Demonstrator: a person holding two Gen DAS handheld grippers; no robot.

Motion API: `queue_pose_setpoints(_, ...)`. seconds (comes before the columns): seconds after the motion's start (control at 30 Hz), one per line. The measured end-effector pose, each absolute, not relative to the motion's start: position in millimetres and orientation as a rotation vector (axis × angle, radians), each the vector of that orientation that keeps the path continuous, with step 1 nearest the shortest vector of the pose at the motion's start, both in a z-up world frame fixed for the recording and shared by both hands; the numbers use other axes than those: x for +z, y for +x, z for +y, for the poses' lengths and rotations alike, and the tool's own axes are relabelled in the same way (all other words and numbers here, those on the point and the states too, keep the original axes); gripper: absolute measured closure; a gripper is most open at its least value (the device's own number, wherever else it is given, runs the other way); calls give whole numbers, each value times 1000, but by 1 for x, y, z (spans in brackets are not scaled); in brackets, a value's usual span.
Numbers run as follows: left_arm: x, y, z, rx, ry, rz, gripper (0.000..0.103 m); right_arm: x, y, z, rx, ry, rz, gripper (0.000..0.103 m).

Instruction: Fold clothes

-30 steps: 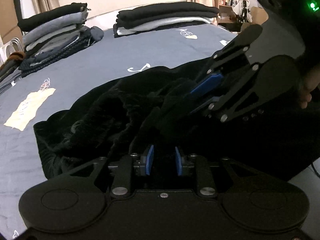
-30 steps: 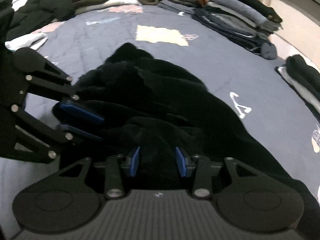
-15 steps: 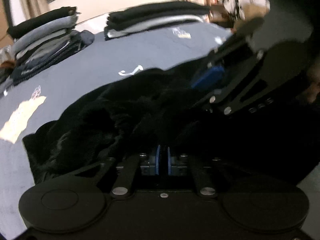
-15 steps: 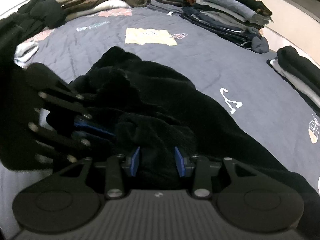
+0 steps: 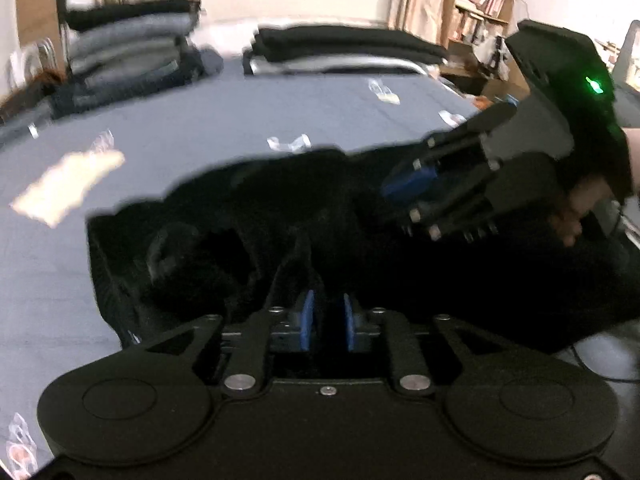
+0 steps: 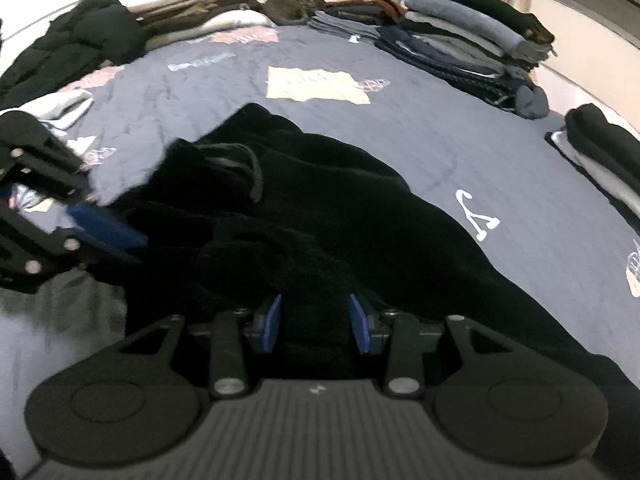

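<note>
Left claw point(image 5: 326, 322): blue pads a narrow gap apart, black cloth bunched between them. Looks clamped on a ridge of the black garment point(image 6: 320, 208), though dark-on-dark makes actual contact hard to confirm. It sits low and near level at the near edge of the bed point(image 6: 460, 136), pointing across the mattress.

Garment: crumpled heap on the blue bedspread, straight ahead of both claws. Long axis runs roughly left-right along the near edge; in the right wrist view it trails off to the right. A dark drawstring loop shows on the heap.

Right claw point(image 6: 316, 322): pads wider apart, thick fold filling the gap. I judge it gripping that fold too. In the left view it comes in from the right, angled down toward the middle of the heap, hand visible behind it.

Both claws are close together on the same bunched section, neither clearly nearer. Next move likely calls for lifting and spreading apart along the long axis to flatten it.

Folded stacks point(image 6: 472, 36) well apart at the far edge; cat point(image 6: 296, 6) beyond.
</note>
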State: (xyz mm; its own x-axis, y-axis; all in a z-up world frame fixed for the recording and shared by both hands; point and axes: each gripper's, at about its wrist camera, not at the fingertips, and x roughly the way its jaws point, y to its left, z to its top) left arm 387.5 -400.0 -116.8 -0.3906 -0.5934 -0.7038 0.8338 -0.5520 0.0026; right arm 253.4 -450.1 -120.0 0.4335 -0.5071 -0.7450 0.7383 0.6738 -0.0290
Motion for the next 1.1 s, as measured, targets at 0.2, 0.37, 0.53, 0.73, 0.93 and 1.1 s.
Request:
queue_pose_setpoints(0.2, -128, 390, -427, -1898, 814, 668, 70, -106, 254, -446, -760, 289, 772, 66)
queue_pose_setpoints(0.37, -145, 394, -436, -1824, 821, 771, 75, -111, 266, -448, -690, 296, 795, 66)
queue_pose_setpoints(0.53, -152, 402, -438, -1857, 769, 841, 94, -122, 279, -450, -651, 265, 864, 67)
queue_pose_setpoints(0.73, -128, 447, -417, -1989, 478, 971, 96, -127, 288, -448, -650, 197, 919, 67)
queue_pose_setpoints(0.93, -137, 463, -406, -2009, 405, 1070, 96, -133, 301, -435, -598, 152, 940, 67)
queue_pose_setpoints(1.1, -142, 462, -415, -1983, 327, 1115, 96, -131, 310, -417, -506, 53, 945, 72)
